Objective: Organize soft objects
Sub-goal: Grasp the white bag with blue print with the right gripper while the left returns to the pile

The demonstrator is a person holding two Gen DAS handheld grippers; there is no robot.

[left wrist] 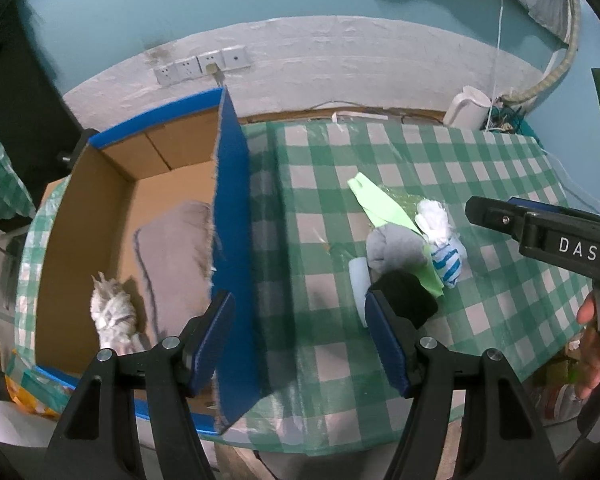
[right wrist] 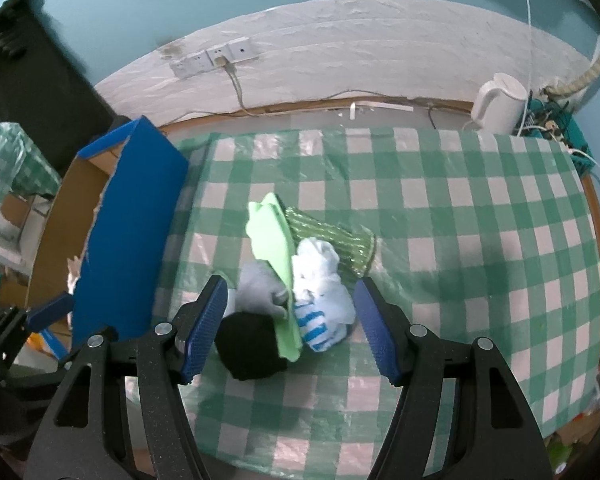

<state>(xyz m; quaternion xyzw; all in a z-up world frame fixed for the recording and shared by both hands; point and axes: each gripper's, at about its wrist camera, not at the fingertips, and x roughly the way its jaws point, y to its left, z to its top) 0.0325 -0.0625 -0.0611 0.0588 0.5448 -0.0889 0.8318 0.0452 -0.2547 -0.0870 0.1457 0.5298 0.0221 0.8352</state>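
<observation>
Green checked tablecloth [right wrist: 460,208] carries the sock pile [right wrist: 296,300], just below the right gripper [right wrist: 288,320], whose jaws stand open and empty. Closing here may pinch several socks together. The left gripper [left wrist: 300,340], also open, hovers beside the cardboard box [left wrist: 80,216].

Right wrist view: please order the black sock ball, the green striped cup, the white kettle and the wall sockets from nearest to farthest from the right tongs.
1. Black sock ball: on the cloth, close to the left pad of the right tongs.
2. Green striped cup: lying on its side behind the pile.
3. White kettle: beyond the table's far right corner.
4. Wall sockets: far left on the wall.
</observation>
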